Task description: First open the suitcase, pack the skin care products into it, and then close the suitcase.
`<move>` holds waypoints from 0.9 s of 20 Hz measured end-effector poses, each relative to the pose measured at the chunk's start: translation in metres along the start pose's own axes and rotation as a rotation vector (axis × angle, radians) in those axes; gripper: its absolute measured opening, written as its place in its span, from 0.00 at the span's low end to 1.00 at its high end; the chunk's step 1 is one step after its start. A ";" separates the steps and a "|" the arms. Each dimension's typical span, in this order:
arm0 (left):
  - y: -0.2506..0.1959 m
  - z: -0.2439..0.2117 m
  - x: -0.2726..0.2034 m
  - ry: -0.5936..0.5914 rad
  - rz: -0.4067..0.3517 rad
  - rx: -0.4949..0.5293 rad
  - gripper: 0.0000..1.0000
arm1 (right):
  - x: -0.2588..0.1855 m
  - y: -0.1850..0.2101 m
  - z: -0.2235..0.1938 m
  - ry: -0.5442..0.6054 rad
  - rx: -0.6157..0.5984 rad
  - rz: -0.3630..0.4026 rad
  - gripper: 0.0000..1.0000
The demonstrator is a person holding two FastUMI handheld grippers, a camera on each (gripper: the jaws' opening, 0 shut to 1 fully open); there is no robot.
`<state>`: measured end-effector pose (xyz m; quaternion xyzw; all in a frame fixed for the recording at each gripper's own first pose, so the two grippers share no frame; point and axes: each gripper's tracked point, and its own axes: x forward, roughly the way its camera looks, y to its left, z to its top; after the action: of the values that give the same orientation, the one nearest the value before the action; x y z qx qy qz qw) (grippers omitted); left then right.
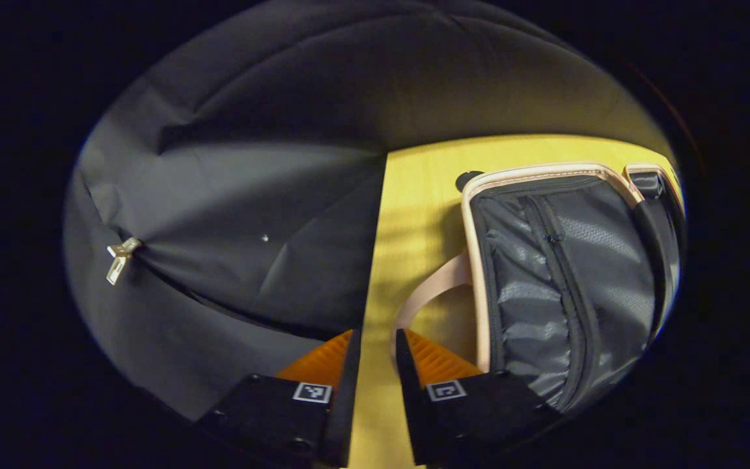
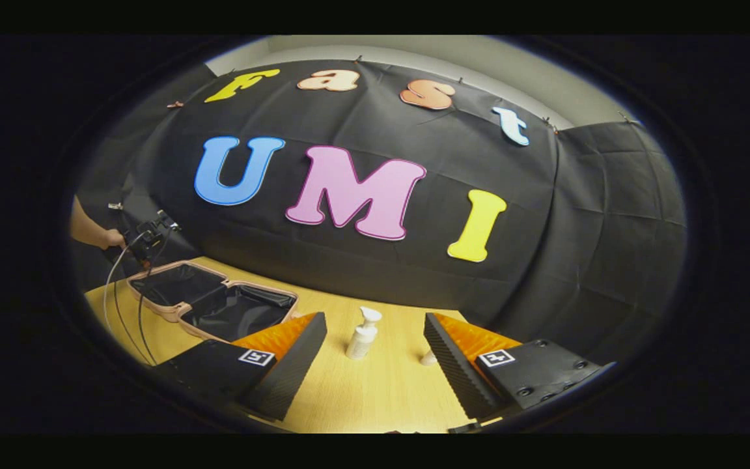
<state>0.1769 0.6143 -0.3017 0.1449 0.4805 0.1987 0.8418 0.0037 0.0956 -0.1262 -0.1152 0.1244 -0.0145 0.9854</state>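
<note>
Suitcase (image 2: 212, 303) lies open at the far left of the wooden surface (image 2: 375, 391) in the right gripper view, past the right gripper (image 2: 375, 342), whose fingers stand wide apart with a white pump bottle (image 2: 363, 333) upright between and beyond them and a smaller white item (image 2: 428, 357) by the right finger; farther off, a hand (image 2: 111, 239) holds the other gripper at the suitcase's far edge. Up close, the left gripper view has the left gripper (image 1: 375, 345) with a narrow gap between its fingers, empty, beside the pink handle (image 1: 430, 293) and the grey zipped lining (image 1: 557, 273).
</note>
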 end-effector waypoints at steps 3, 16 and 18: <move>0.024 0.031 -0.066 -0.208 0.067 -0.093 0.89 | 0.003 -0.015 0.003 -0.027 -0.004 -0.003 0.97; -0.338 0.083 -0.396 -0.903 -0.444 -0.322 0.98 | 0.073 -0.143 -0.046 -0.105 -0.020 -0.119 0.97; -0.408 0.069 -0.408 -0.903 -0.506 -0.288 0.99 | 0.084 -0.161 -0.056 -0.117 -0.062 -0.127 0.97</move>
<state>0.1291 0.0591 -0.1382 -0.0215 0.0585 -0.0287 0.9976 0.0711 -0.0782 -0.1627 -0.1540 0.0594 -0.0662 0.9841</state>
